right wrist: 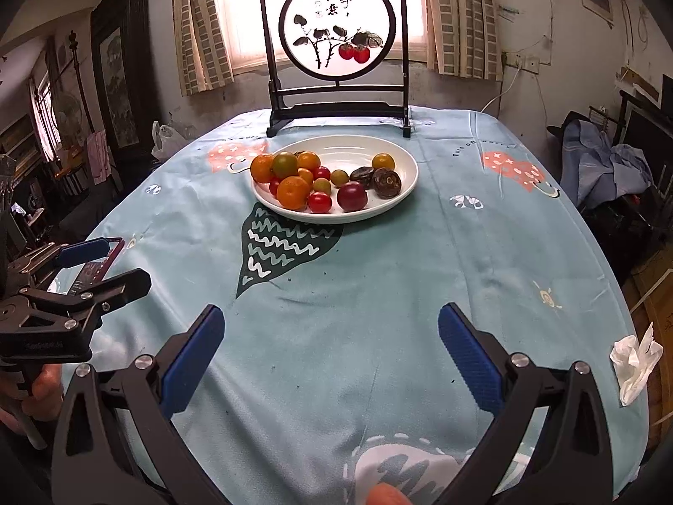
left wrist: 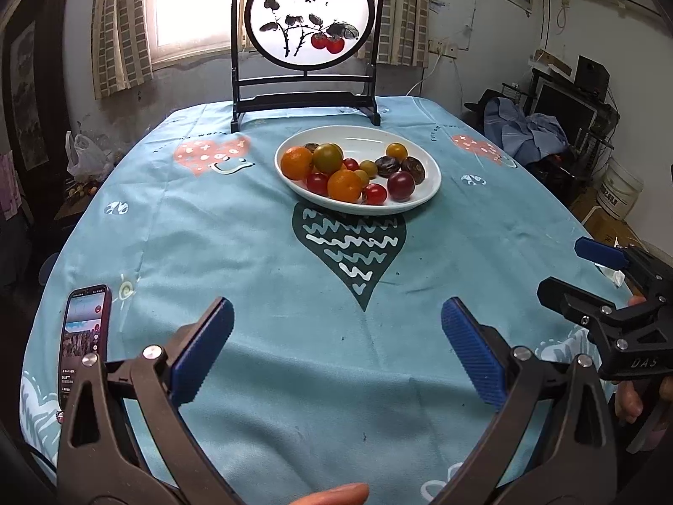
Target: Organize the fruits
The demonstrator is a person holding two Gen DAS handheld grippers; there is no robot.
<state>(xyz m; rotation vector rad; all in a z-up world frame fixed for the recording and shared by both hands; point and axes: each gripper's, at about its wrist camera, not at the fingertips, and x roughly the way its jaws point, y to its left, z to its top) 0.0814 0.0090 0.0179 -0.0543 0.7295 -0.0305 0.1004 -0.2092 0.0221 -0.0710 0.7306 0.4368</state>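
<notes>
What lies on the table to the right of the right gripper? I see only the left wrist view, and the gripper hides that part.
Observer: A crumpled white tissue lies near the right edge, on the blue tablecloth.
Operator: Thank you. Does the right gripper hold anything?
Observer: No. The right gripper is open, and only bare cloth shows between its fingers.
</notes>
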